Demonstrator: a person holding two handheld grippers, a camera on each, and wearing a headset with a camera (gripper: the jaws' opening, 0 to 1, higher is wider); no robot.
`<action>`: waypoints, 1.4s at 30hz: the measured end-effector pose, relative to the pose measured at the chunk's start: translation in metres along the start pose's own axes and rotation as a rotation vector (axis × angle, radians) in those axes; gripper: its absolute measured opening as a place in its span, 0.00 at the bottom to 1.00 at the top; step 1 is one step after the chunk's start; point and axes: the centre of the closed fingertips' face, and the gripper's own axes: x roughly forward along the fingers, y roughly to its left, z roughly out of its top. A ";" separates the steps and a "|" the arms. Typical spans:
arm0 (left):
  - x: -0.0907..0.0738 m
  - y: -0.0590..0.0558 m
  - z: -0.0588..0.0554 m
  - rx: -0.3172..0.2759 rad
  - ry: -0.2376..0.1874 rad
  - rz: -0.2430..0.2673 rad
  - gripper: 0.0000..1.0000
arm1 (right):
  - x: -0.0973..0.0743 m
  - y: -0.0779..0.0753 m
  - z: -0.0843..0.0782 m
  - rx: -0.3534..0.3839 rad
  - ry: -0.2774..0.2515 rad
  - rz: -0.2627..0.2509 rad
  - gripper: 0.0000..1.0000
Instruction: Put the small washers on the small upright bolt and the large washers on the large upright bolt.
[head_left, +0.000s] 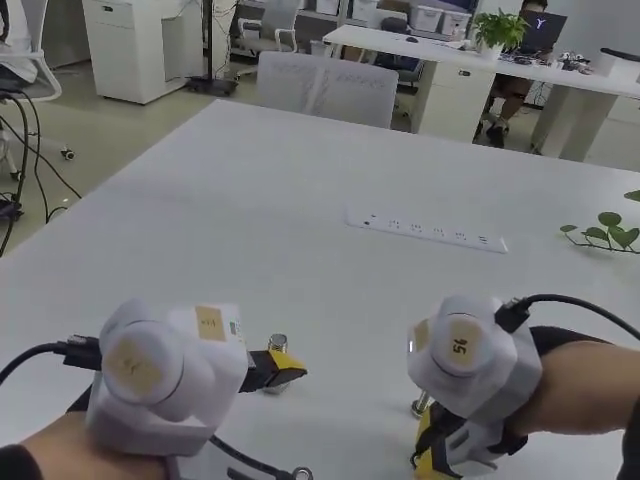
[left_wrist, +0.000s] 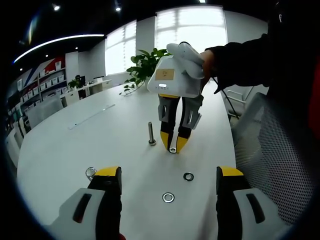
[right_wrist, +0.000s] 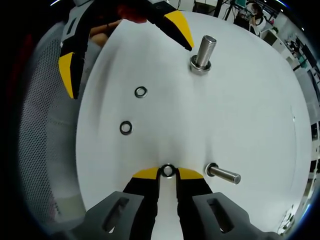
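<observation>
The large upright bolt stands with a washer ring at its base, close beside one jaw of my left gripper, which is open over the white table with nothing between its fingers. Two loose washers lie flat between the grippers, and the left gripper view has them too. My right gripper points down at the table, shut on a washer right next to the thin small bolt. In the head view the left gripper is by the large bolt.
A white power strip lies across the middle of the table. Plant leaves reach in at the right edge. A mesh chair stands at the far side. One more washer lies near the front edge.
</observation>
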 end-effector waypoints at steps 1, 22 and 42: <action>0.000 0.000 0.000 0.001 0.000 0.000 0.77 | 0.000 0.000 0.000 -0.003 0.001 -0.001 0.14; 0.001 -0.003 0.001 0.002 0.004 -0.012 0.77 | -0.006 0.004 -0.006 0.016 -0.002 0.003 0.14; 0.001 -0.006 0.003 0.010 -0.002 -0.021 0.77 | -0.026 0.011 -0.014 0.055 -0.010 -0.010 0.14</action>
